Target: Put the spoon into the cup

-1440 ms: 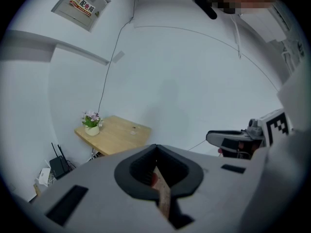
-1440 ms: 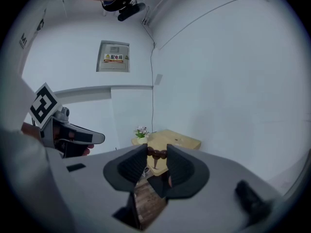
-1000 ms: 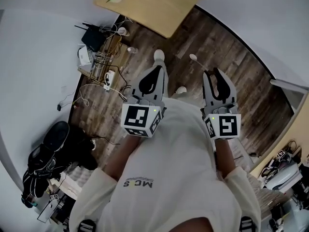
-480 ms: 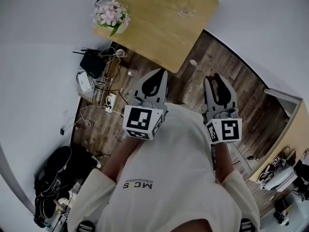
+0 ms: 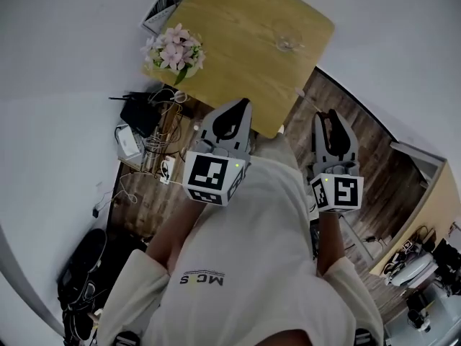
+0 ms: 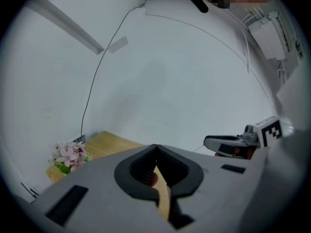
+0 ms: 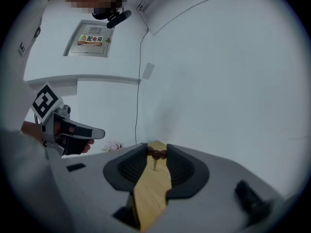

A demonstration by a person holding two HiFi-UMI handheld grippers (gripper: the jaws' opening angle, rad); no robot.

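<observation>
In the head view a clear glass cup stands near the right edge of the wooden table. My right gripper is shut on the spoon, whose pale bowl sticks out ahead of it over the table's near corner. In the right gripper view the spoon's dark handle is pinched between the fingertips of my right gripper. My left gripper hovers at the table's near edge, shut with nothing in it; the left gripper view shows its tips meeting.
A pot of pink flowers stands on the table's left corner. A router and a tangle of cables lie on the dark wooden floor by the white wall. Dark bags sit at the lower left.
Both grippers have moved forward together and now reach the table's near edge. The table, flowers and cup have come lower and closer in the head view. The spoon stays in the right gripper.
</observation>
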